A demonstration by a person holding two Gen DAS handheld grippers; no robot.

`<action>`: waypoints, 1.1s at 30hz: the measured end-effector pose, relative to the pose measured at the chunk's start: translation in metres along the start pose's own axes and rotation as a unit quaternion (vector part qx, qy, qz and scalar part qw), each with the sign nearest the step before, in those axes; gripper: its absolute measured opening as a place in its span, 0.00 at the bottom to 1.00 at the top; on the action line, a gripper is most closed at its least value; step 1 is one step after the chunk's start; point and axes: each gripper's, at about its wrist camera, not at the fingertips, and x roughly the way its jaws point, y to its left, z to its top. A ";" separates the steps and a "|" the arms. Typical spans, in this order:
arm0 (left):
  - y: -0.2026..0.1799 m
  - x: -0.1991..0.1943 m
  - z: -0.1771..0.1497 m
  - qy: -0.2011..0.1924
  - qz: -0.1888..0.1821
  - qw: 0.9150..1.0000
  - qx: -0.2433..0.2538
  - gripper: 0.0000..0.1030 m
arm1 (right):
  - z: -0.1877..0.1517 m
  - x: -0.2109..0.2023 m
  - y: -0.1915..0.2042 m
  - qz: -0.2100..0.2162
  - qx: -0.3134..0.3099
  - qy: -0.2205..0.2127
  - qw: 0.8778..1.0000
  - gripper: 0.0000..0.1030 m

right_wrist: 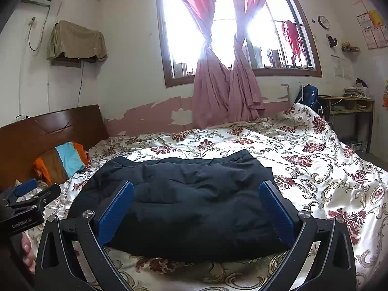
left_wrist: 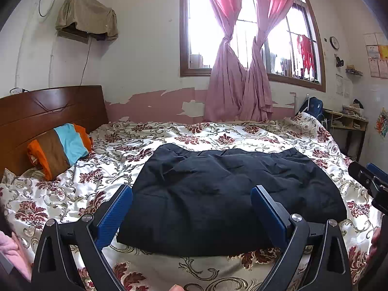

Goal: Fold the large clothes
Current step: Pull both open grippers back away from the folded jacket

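Note:
A dark navy padded garment (left_wrist: 225, 194) lies folded into a broad rectangle on the floral bedspread (left_wrist: 169, 133); it also shows in the right wrist view (right_wrist: 194, 201). My left gripper (left_wrist: 191, 201) is open and empty, held above the garment's near edge. My right gripper (right_wrist: 196, 198) is open and empty, also over the near part of the garment. The right gripper shows at the right edge of the left wrist view (left_wrist: 371, 177). The left gripper shows at the left edge of the right wrist view (right_wrist: 29, 194).
A striped orange, brown and blue pillow (left_wrist: 60, 150) lies by the wooden headboard (left_wrist: 48, 111) at the left. Pink curtains (left_wrist: 237, 84) hang at the far window. A desk (right_wrist: 346, 111) and blue backpack (right_wrist: 308, 94) stand beyond the bed's right side.

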 end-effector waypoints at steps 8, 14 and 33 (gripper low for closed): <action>0.005 -0.012 -0.007 -0.002 -0.017 1.000 -0.008 0.96 | -0.008 -0.013 0.009 0.006 0.000 0.002 1.000 0.98; 0.007 -0.026 -0.016 -0.010 -0.022 1.000 0.003 0.96 | -0.017 -0.027 0.014 0.002 0.001 0.002 1.000 0.98; 0.022 -0.064 -0.052 -0.009 -0.015 1.000 -0.003 0.96 | -0.051 -0.066 0.031 0.012 -0.023 0.000 1.000 0.98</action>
